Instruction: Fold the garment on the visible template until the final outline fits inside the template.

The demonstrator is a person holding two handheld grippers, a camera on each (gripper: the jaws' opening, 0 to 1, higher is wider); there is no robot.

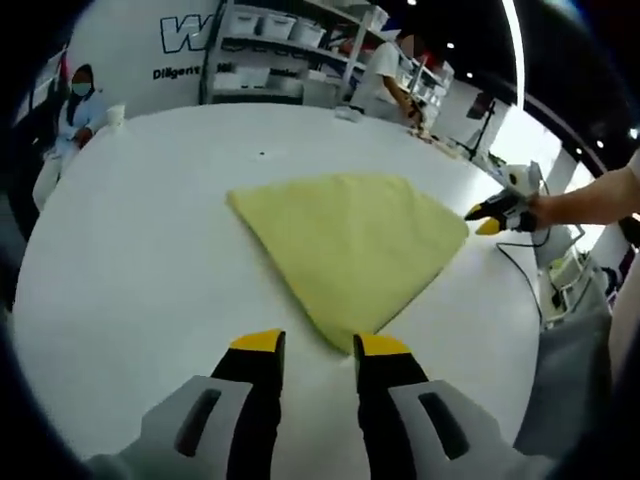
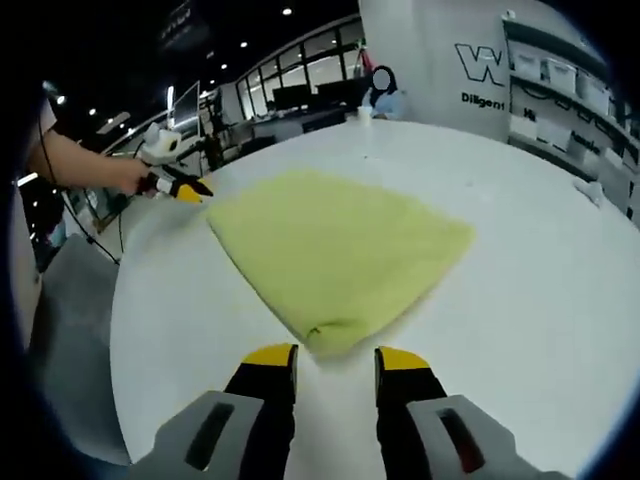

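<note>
Yellow garment (image 1: 350, 250) lies folded into a rough triangle mid-counter (image 1: 130, 260), no template outline visible under it. Left hand-held gripper (image 1: 318, 350) is released, empty, jaws apart just short of the near corner. Right hand-held gripper (image 2: 335, 362) is also released, at the opposite corner, holding nothing. To fold well: pinch only the corner layers, lift low, carry across, align edges, keep cloth away from the counter edge.
</note>
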